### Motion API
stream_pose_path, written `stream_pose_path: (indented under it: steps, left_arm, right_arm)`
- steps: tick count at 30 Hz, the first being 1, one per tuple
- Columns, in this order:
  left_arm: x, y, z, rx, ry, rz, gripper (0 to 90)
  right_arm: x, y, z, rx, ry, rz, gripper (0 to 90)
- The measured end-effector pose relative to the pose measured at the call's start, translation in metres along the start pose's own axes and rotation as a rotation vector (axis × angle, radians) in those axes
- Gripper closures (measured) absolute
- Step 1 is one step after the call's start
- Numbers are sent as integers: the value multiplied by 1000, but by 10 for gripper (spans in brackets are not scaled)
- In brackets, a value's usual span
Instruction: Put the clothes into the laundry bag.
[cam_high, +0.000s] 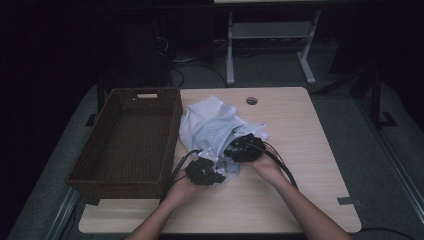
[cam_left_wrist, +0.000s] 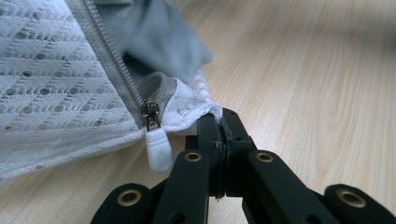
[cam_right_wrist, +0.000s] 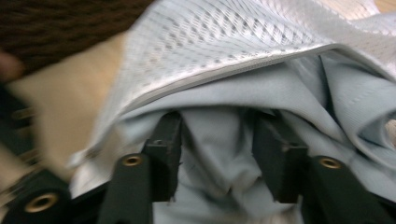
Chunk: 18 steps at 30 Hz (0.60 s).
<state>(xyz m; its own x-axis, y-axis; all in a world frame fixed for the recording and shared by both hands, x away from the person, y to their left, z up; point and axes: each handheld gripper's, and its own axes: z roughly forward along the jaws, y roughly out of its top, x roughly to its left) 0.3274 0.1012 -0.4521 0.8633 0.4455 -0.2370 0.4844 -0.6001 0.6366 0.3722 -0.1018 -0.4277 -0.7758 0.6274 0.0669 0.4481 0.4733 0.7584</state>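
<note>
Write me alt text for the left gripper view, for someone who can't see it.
The left tool is shut on the corner of a white mesh laundry bag, pinching the fabric edge just beside the white zipper pull. Pale blue cloth shows through the bag's open zipper, and all of it rests on a light wooden table.

High view dim, room beyond the table (cam_high: 310, 150) near black. Left gripper view bright, sharp at the zipper pull (cam_left_wrist: 158, 148), wood beyond it soft. Right gripper view motion-blurred, worst at left edge.
</note>
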Motion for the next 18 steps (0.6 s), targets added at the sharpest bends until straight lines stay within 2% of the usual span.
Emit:
stream_pose_path:
  steps: [3,5,7,9,11,14,16,18]
  left_arm:
    - [1,0,-1,-2,-1,-1,885]
    - [1,0,-1,-5,-1,-5,885]
    - [1,0,-2,-7,1,-4,885]
    - [1,0,-2,-9,1,-9,885]
    - [1,0,-3,-6,0,-9,885]
    - [0,0,-3,-5,1,-11,885]
    - [0,0,-3,-5,0,-13,885]
    - [1,-1,-3,-6,-2,-16,885]
  right_arm:
    - [0,-2,-24,-35,55,-9,437]
    - [0,-6,-40,-54,69,-22,414]
    - [-5,-13,-54,-66,63,-23,401]
    - [-16,-22,-61,-52,30,-11,397]
    - [-31,-33,-61,-26,-5,20,396]
    - [-52,-43,-51,6,-44,66,401]
    - [-62,-48,-40,20,-43,87,401]
    - [-68,-50,-28,21,-21,93,402]
